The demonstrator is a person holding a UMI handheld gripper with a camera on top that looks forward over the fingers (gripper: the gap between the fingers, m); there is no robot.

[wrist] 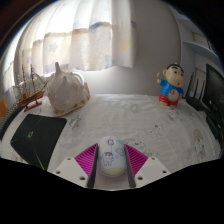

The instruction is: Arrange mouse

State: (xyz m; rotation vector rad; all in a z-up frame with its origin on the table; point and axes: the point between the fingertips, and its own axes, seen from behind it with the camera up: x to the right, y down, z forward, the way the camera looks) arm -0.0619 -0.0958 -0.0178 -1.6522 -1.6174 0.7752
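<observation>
Home desk: curtained window (85, 40) (toy figurine (169, 86), model ship (32, 88)).

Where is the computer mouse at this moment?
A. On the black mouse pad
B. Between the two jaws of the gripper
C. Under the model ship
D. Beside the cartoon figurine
B: the white mouse sits between the gripper's pink-padded jaws, apart from the black mouse pad.

Colours only, for you: worktop (120, 115) reads white with faint grey marbling. Mouse (112, 158) is white-grey with light speckles, sitting between the claw (112, 172) pads (88, 163), which you see as magenta. Mat (40, 135) is black with a thin green edge. Bag (68, 92) is cream. Figurine (170, 85) has black hair, blue top, red shorts. Ship model (32, 88) is brown wood. Curtains (85, 40) are white.
</observation>
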